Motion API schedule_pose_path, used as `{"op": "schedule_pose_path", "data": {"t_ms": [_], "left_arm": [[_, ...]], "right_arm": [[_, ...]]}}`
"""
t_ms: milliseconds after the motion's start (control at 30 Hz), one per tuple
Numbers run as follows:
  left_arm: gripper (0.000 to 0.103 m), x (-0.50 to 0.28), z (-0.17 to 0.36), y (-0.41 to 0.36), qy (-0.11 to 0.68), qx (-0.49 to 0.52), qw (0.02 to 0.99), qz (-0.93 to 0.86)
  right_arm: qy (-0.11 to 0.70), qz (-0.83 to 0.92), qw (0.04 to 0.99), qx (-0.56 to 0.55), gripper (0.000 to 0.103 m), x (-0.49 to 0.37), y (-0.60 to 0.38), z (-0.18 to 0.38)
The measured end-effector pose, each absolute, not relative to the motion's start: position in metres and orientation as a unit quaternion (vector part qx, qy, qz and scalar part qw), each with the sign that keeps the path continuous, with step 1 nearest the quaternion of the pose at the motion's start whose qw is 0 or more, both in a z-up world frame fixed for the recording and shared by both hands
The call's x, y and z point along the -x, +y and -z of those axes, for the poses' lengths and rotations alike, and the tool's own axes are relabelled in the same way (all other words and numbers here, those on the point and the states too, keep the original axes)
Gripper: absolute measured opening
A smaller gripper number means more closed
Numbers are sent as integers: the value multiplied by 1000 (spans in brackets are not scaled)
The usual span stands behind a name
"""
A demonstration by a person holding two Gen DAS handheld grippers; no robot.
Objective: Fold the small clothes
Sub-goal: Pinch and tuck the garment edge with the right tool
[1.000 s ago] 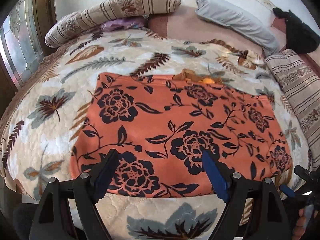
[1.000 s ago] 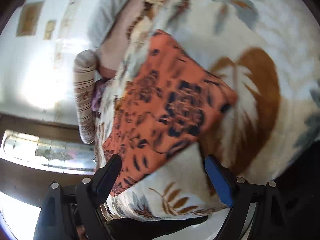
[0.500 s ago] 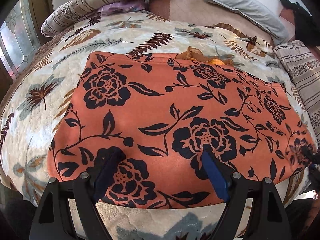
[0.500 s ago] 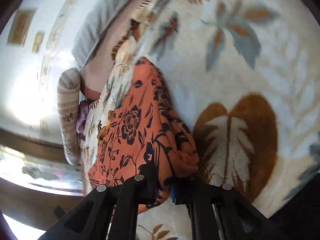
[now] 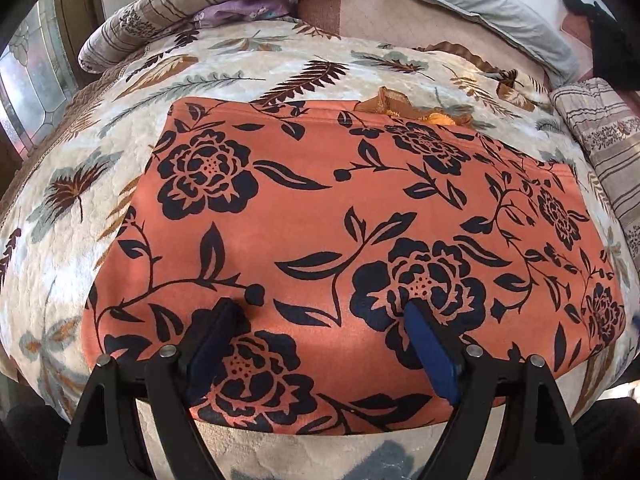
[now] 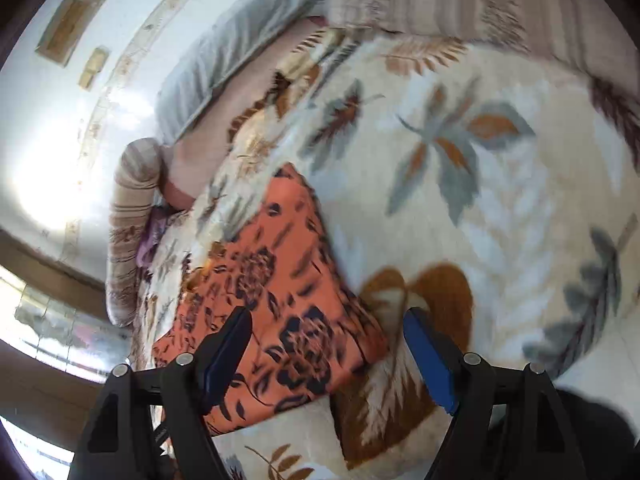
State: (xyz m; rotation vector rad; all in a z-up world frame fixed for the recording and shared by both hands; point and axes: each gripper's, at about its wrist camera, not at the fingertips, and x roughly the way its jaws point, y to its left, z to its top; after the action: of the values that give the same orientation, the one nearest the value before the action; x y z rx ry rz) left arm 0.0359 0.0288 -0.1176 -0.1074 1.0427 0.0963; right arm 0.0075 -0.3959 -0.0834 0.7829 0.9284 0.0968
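cream leaf-patterned quilted bedspread [image 5: 280, 64] is seen under everything. orange cloth with black flower print [image 5: 360, 216] is laid flat, near edge. left gripper [image 5: 324, 344] is held over it, jaws apart, empty. right gripper [image 6: 326, 344], jaws just opened, corner released. step judged: flattening; next, near hem to be pinched.

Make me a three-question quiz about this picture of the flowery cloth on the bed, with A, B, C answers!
1. Where does the orange cloth lie?
A. On the leaf-print blanket
B. On the floor
C. On a chair

2. What colour are the cloth's flowers?
A. White
B. Dark navy
C. Yellow

3. How do the right gripper's jaws stand?
A. Clamped on the cloth
B. Open
C. Out of sight

Answers: 1 A, the blanket shows all around the cloth. 2 B, dark blooms on orange. 3 B, both pads stand apart above the cloth's corner; they have just been opening.
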Motion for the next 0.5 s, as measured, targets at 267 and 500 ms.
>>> {"op": "schedule_pose_path", "data": {"t_ms": [267,500], "left_arm": [[90,-39,121,28,503,49,862,-45],[91,-41,123,29,506,46,860,-39]], "right_arm": [[496,-126,811,-284,81,-152,-376,107],[535,-147,794,-248,19,-214,-347,135]]}}
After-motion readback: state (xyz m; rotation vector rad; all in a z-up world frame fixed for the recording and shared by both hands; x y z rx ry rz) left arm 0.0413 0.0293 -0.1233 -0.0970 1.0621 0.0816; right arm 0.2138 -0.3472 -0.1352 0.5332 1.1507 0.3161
